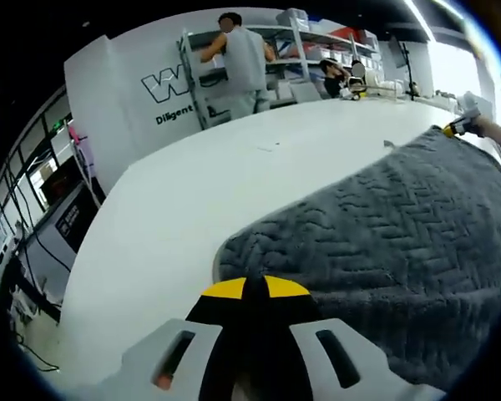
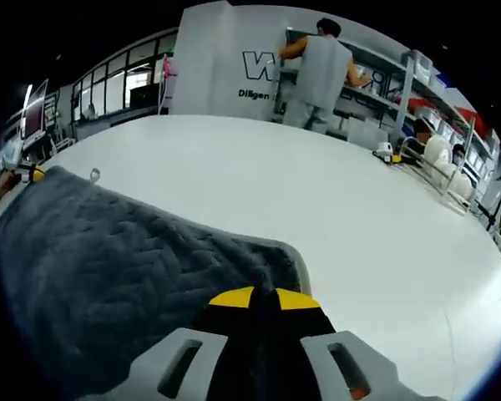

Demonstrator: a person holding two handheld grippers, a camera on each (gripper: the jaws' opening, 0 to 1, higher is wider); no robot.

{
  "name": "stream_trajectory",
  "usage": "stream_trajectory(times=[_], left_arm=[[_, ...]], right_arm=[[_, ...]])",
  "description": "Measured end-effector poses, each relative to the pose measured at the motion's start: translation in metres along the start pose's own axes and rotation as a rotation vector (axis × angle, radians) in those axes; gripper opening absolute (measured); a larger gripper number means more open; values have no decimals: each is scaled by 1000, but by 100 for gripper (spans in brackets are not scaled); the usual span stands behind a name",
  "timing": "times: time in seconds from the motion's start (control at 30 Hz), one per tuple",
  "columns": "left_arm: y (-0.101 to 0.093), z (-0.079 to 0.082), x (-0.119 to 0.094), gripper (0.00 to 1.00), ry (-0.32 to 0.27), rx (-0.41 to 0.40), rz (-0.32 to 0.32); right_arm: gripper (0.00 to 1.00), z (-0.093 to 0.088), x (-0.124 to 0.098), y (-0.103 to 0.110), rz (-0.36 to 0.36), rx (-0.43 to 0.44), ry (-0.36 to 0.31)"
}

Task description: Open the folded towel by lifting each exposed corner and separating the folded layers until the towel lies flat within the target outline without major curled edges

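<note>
A dark grey towel (image 1: 401, 242) with a herringbone weave lies spread on the white table (image 1: 200, 200). In the left gripper view, my left gripper (image 1: 255, 288) has its yellow-tipped jaws pressed together on the towel's near rounded corner. The right gripper (image 1: 463, 124) shows small at the towel's far corner. In the right gripper view, my right gripper (image 2: 265, 296) is shut on the near corner of the towel (image 2: 108, 259), and the left gripper (image 2: 17, 177) sits at the opposite end. A small hanging loop (image 2: 93, 175) sticks out from the towel's far edge.
The white table (image 2: 317, 192) stretches wide beyond the towel. A person in a grey vest (image 1: 244, 58) stands at metal shelves (image 1: 317, 42) behind it, beside a white panel with a logo (image 2: 234, 67). Cups and small items (image 2: 426, 150) sit at the table's far side.
</note>
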State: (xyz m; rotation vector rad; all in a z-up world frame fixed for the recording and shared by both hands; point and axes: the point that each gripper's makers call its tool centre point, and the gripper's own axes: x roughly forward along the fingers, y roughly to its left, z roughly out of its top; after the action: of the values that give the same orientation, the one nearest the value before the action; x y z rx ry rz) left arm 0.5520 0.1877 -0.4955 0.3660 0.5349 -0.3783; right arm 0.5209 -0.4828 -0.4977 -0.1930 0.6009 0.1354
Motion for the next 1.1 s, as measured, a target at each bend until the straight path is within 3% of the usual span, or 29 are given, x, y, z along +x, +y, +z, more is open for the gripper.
stream_trajectory(times=[0.53, 0.7, 0.77, 0.83, 0.9, 1.03, 1.1], left_arm=[[23, -1, 7, 6, 31, 8, 58], [22, 0, 7, 7, 32, 8, 78], [21, 0, 2, 14, 34, -35, 66], [25, -1, -6, 31, 27, -102, 86], [27, -6, -16, 44, 17, -136, 84], [23, -17, -34, 53, -1, -216, 36], [14, -28, -44, 60, 29, -176, 16]], right_arm=[[7, 17, 20, 8, -9, -48, -38], [14, 16, 17, 5, -27, -46, -46], [24, 16, 14, 0, -48, -38, -41], [35, 15, 6, -3, -52, -17, -35], [37, 9, -1, -1, -22, 14, -22], [41, -1, -21, -10, -46, 24, -8], [43, -3, -35, -13, -52, 19, -18]])
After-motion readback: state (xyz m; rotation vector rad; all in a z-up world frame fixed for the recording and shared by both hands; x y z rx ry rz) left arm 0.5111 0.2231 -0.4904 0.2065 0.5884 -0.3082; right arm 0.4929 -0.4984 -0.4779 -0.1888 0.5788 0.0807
